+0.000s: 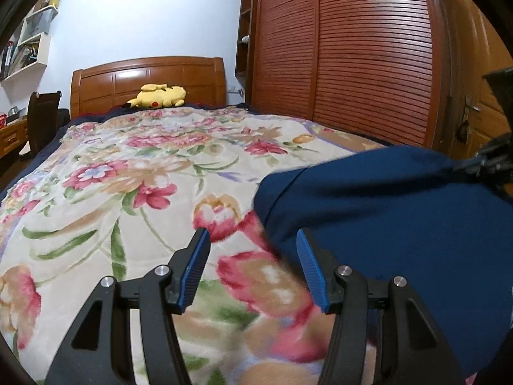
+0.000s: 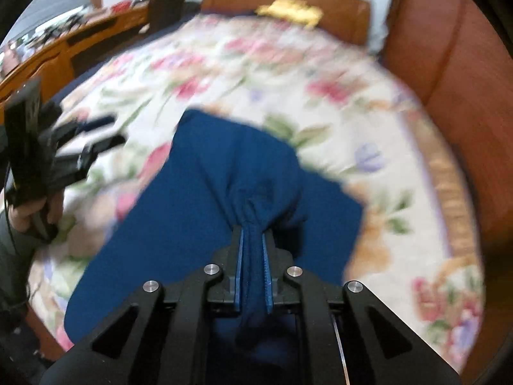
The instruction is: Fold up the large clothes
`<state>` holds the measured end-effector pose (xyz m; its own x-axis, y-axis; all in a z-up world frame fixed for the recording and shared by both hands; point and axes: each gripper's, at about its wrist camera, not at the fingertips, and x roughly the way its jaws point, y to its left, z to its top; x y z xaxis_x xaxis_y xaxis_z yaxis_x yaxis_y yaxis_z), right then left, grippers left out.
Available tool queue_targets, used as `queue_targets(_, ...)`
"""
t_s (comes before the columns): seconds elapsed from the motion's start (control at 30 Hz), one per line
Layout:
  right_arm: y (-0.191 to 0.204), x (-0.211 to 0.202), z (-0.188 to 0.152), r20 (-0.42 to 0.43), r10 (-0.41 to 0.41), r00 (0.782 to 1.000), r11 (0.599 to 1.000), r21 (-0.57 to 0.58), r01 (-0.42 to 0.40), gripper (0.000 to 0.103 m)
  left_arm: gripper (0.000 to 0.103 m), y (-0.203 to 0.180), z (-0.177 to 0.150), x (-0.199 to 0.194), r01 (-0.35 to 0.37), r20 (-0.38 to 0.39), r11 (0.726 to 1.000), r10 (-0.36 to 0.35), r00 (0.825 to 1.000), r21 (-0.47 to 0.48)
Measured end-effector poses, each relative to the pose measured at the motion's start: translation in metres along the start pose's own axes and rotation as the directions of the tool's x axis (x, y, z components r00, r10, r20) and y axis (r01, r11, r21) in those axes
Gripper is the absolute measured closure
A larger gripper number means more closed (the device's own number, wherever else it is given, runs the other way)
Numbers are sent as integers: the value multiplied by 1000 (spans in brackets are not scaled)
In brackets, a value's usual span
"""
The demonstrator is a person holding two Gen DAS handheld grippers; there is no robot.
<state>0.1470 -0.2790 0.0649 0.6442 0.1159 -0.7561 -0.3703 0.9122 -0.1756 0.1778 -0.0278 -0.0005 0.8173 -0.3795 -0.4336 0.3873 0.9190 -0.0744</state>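
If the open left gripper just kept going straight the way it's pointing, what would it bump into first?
Most likely the floral blanket on the bed. The left gripper tilts downward with its jaws open and nothing between them. The blue garment lies just off its right finger and might brush it, though depth is hard to judge.

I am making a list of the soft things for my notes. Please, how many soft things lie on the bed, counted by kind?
Blue garment: 1
Floral blanket: 1
Yellow plush toy: 1
Total: 3
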Motion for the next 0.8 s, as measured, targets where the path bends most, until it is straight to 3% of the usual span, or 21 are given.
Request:
queue_targets(0.1,-11,-4,-11,-25,-113,993,993,-42,111,96,48,-3,1,1,-23,-5,1000,23,1000,16)
queue_targets(0.27,-26,24,-49,-95,-81,992,996,40,85,91,48,-15,7,2,-18,-47,1000,19,999,20)
queue_targets(0.33,-23,25,-57,-89,-87,992,994,60,92,83,48,-21,12,1,-11,-56,999,13,998,31)
queue_targets(0.43,-19,8,-64,-29,-115,993,988,100,117,63,48,-32,22,0,4,-66,999,0,998,51)
queue_targets(0.5,-16,-9,-67,22,-160,987,979,129,156,40,48,-37,26,2,17,-78,998,-13,997,54)
queue_targets(0.63,-9,-40,-84,109,-161,981,973,183,139,31,47,-45,33,11,43,-112,997,-36,993,66)
queue_targets(0.8,2,-49,-108,134,-172,976,965,221,139,27,46,-51,34,25,53,-154,996,-41,987,74)
